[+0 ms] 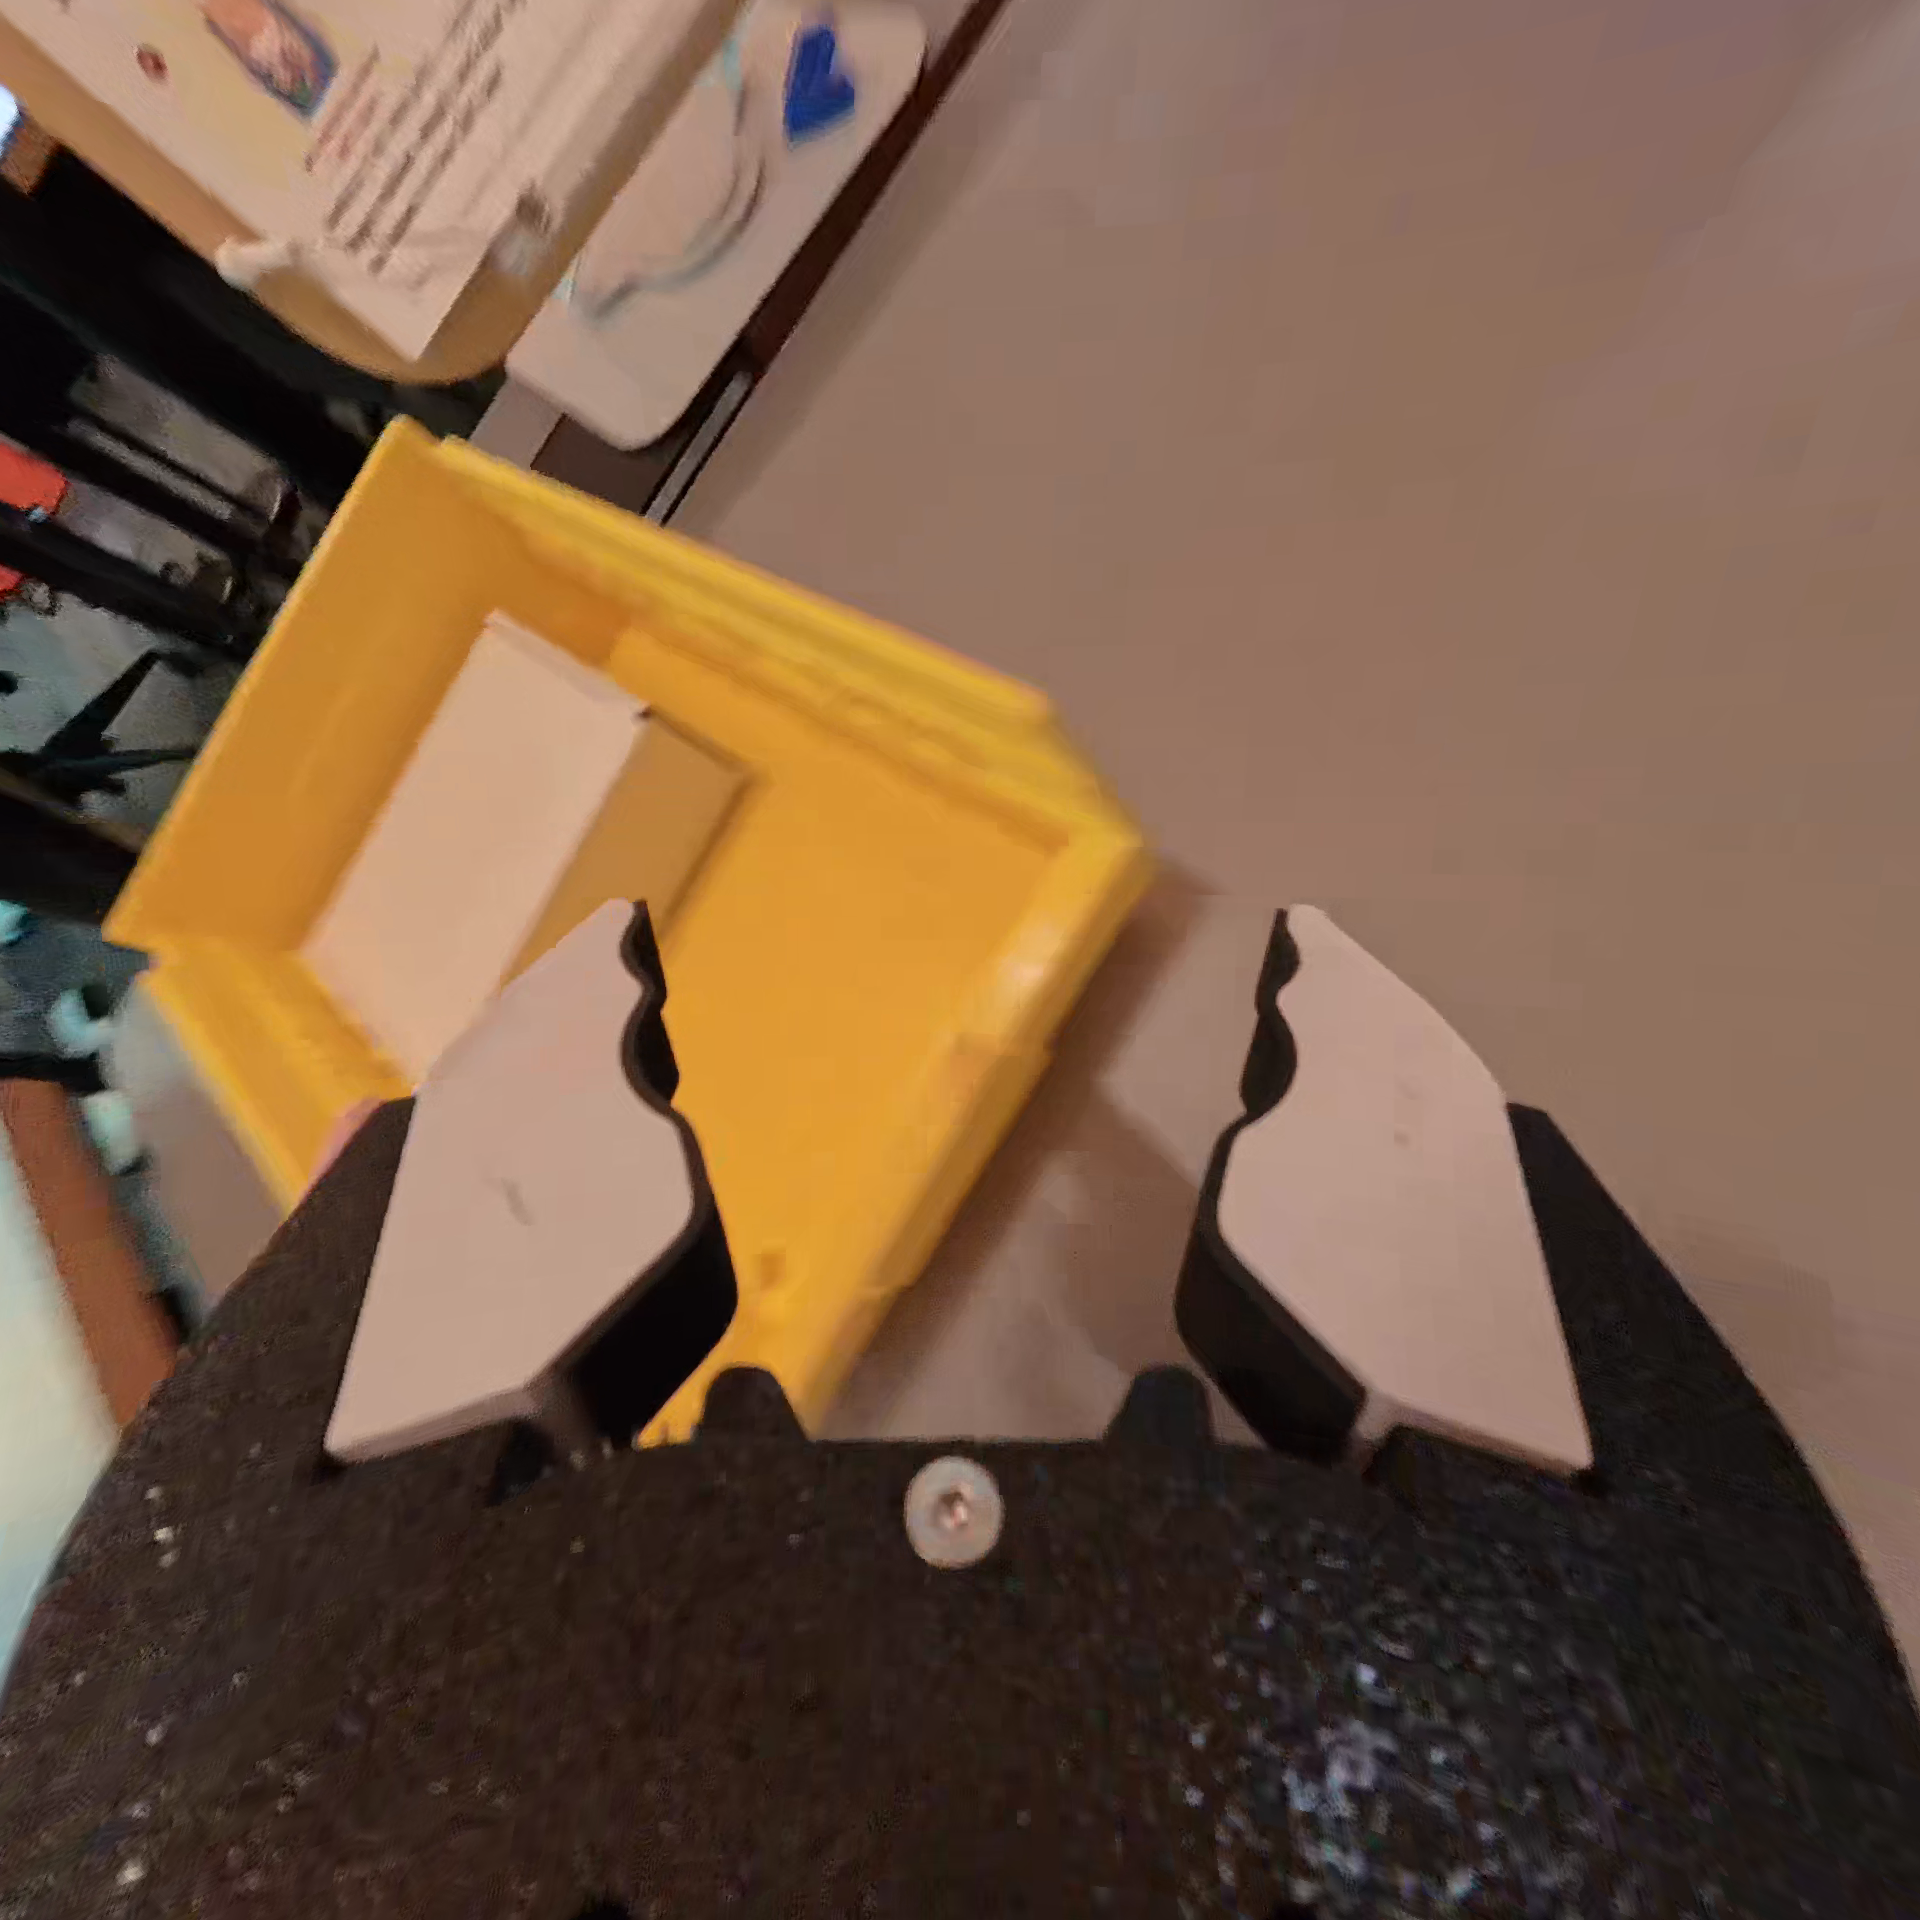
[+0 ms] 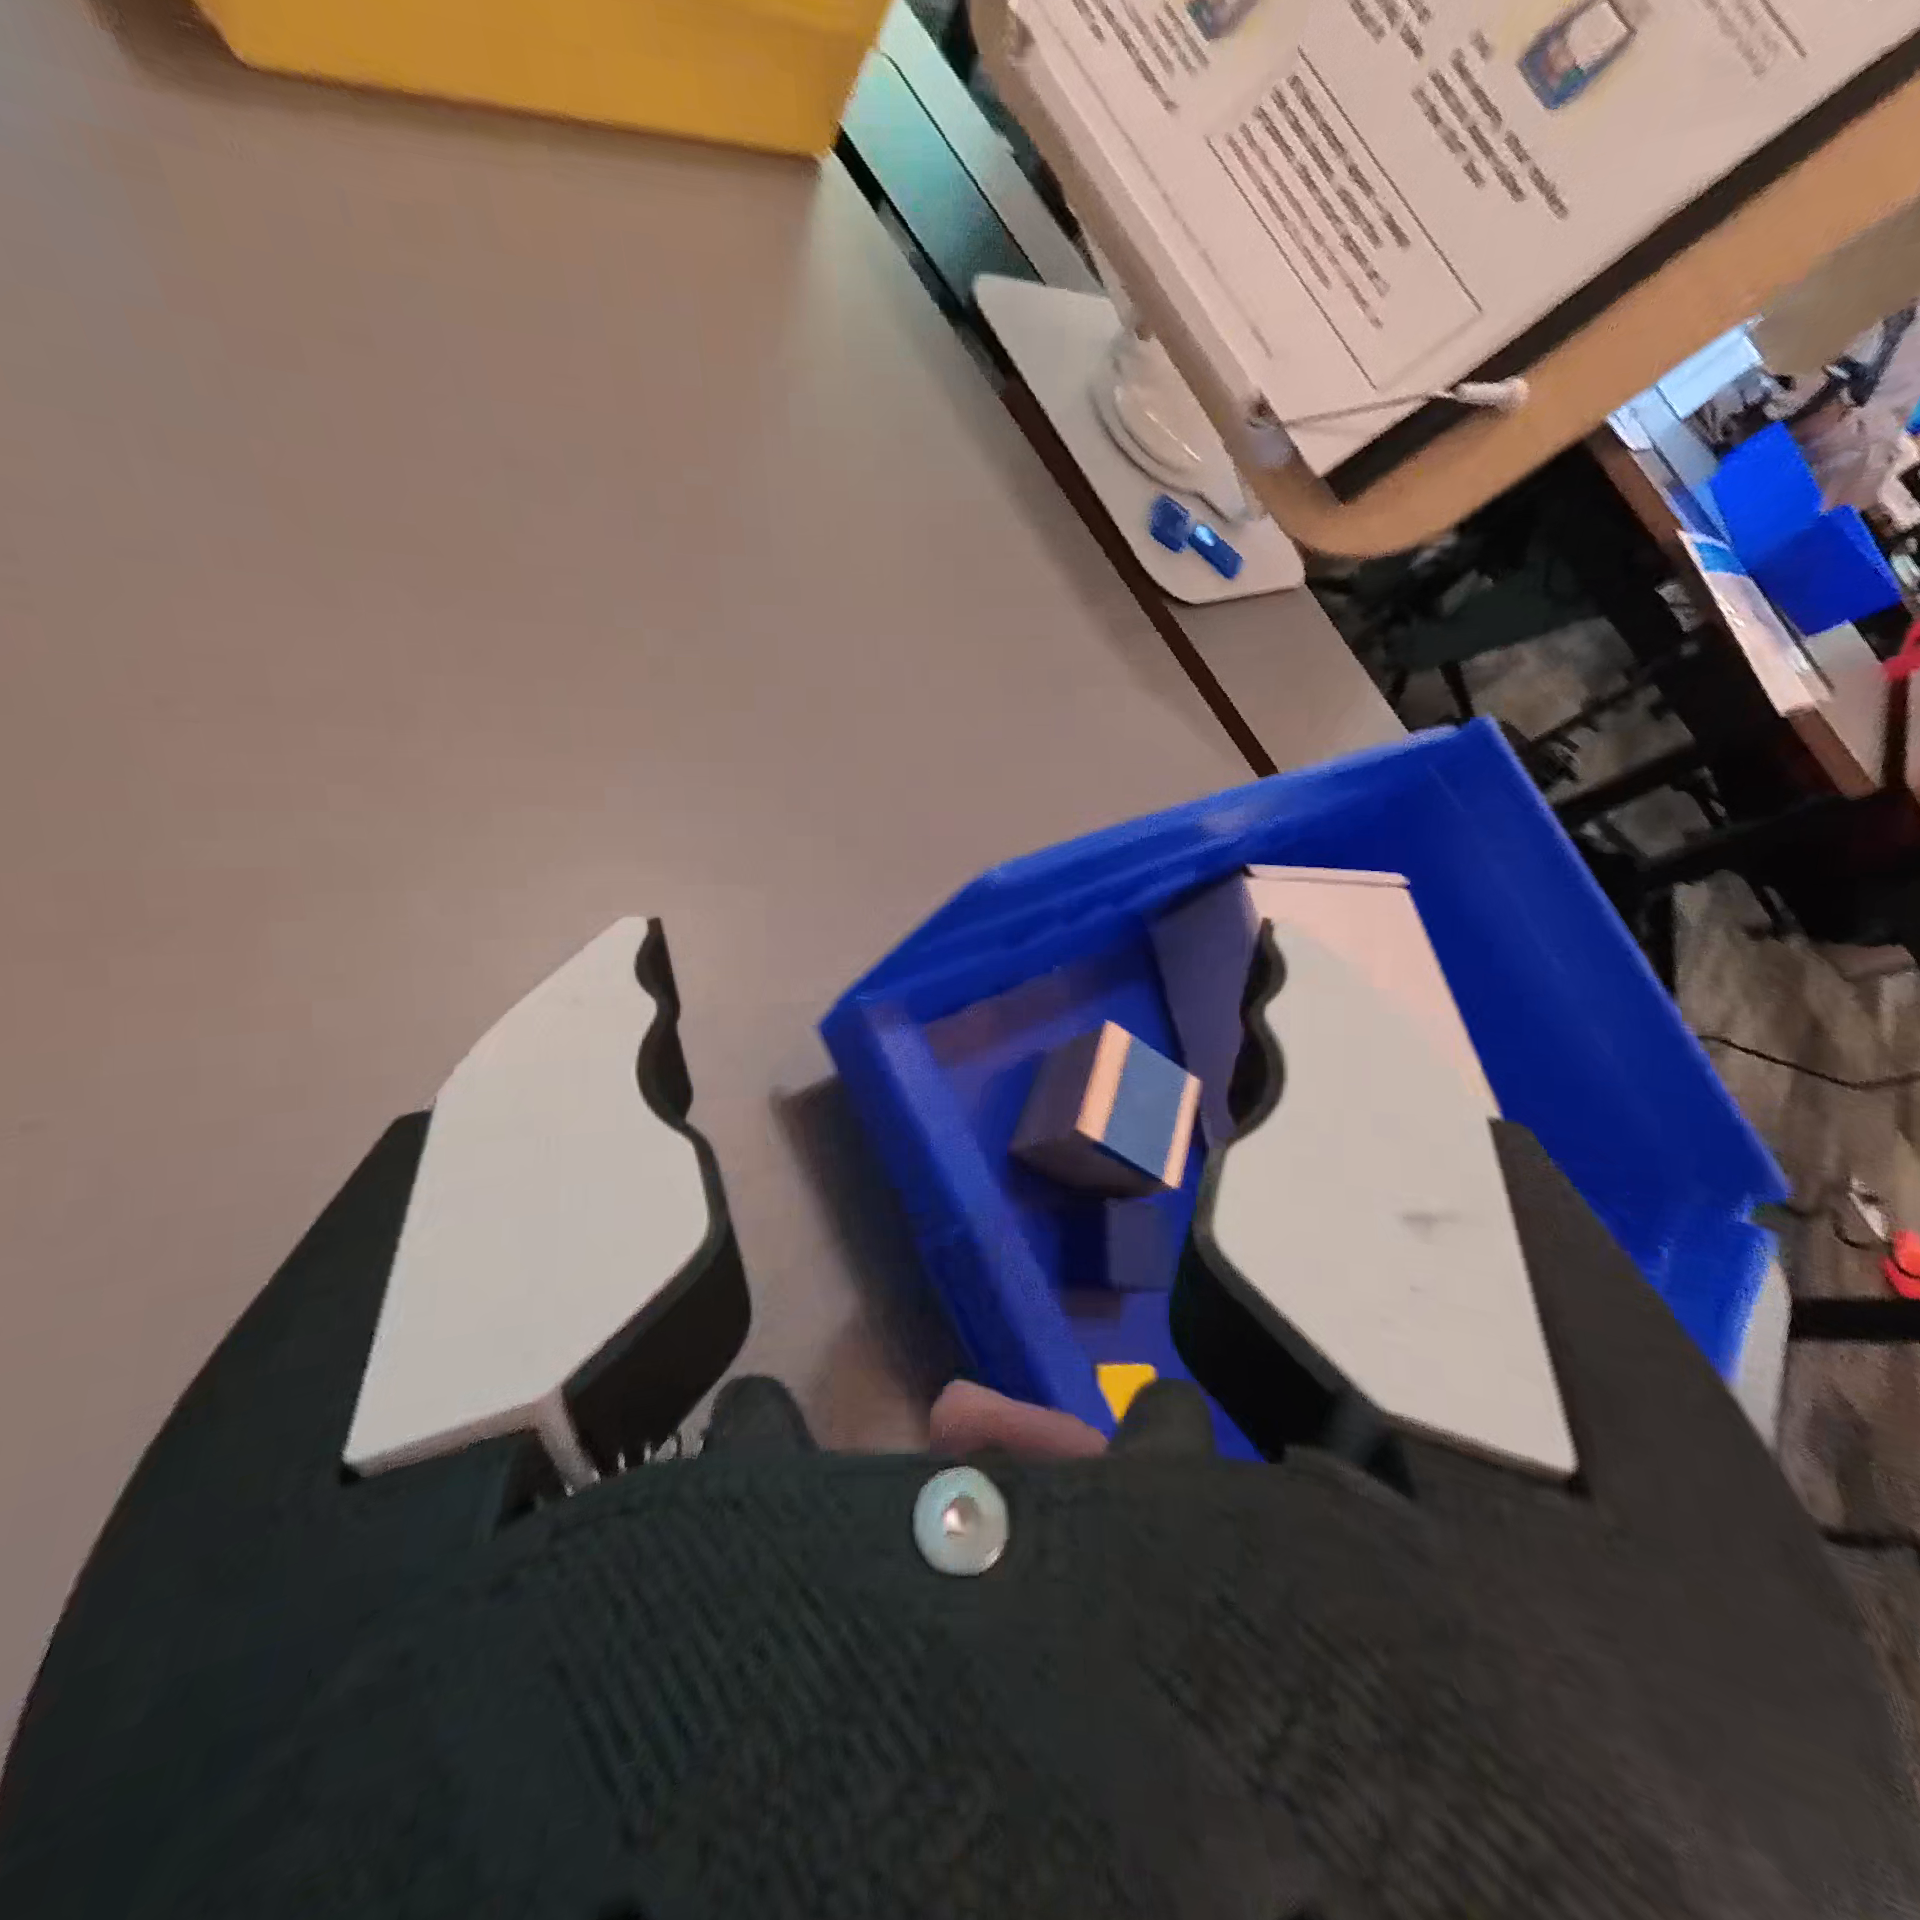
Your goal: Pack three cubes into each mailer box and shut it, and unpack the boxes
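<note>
Left tongs (image 1: 956,1039) hang released and empty above a yellow bin (image 1: 862,997) on the tabletop (image 1: 1455,520). Right tongs (image 2: 961,1049) are also released, over a blue bin (image 2: 1558,997) at the tabletop's edge, with one blue cube (image 2: 1117,1122) inside.

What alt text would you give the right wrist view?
The open right gripper hovers over a blue bin at the grey table's edge, holding nothing. A blue cube lies in the bin beside a white box; a yellow bin sits farther off.
</note>
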Demonstrator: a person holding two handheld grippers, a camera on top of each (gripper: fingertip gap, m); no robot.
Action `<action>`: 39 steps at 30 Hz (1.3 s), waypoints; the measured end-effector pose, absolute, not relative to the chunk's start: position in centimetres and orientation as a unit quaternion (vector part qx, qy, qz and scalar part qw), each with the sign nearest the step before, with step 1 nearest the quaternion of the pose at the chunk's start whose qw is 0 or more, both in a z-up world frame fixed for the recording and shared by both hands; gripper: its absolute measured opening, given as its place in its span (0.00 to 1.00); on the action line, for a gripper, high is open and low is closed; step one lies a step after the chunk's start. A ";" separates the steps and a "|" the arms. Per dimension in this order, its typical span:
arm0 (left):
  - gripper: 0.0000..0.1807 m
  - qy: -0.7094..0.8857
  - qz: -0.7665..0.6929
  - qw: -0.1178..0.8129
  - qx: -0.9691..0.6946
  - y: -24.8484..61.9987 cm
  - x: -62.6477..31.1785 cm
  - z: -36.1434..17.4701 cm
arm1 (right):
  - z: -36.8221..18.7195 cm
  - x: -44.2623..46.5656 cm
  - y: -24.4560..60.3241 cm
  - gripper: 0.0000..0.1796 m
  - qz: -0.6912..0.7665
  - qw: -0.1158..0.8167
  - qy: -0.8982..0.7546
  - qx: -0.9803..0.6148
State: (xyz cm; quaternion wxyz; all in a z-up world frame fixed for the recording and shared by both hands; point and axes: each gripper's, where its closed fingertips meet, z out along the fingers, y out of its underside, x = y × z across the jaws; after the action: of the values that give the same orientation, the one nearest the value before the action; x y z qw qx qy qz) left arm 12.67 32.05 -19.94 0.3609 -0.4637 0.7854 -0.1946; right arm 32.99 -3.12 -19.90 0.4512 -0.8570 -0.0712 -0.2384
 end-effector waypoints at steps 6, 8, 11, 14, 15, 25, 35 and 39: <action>0.60 0.865 -0.047 0.238 -0.440 41.3 17.1 -20.9 | -20.7 26.5 -2.4 0.58 -0.144 0.514 -0.088 -0.841; 0.61 0.879 -0.007 0.216 -0.426 43.9 19.1 -21.6 | -20.7 25.8 -2.1 0.58 -0.135 0.531 -0.084 -0.832; 0.61 0.894 0.033 0.192 -0.403 46.6 21.8 -22.9 | -21.6 26.0 -2.2 0.58 -0.135 0.512 -0.086 -0.844; 0.61 0.905 0.048 0.166 -0.389 47.8 23.6 -24.7 | -22.4 26.6 -3.0 0.59 -0.143 0.496 -0.081 -0.853; 0.61 0.908 0.053 0.154 -0.387 48.1 23.9 -25.2 | -22.7 26.6 -3.3 0.59 -0.138 0.496 -0.080 -0.854; 0.65 0.921 0.095 0.072 -0.372 50.4 25.6 -28.0 | -24.4 27.3 -4.0 0.58 -0.097 0.493 -0.064 -0.862; 0.70 0.921 0.110 0.047 -0.370 50.9 25.8 -29.3 | -25.4 26.9 -3.4 0.58 -0.075 0.490 -0.076 -0.865; 0.70 0.922 0.115 0.056 -0.366 50.9 25.8 -29.4 | -26.1 26.4 -3.4 0.58 -0.081 0.472 -0.096 -0.873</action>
State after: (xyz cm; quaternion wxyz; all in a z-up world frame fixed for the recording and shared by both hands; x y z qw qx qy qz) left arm 25.77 50.92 -29.43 0.0559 -0.3661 0.9217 0.1152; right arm 26.42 -3.42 -26.11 0.4722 -0.8725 -0.0957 -0.0813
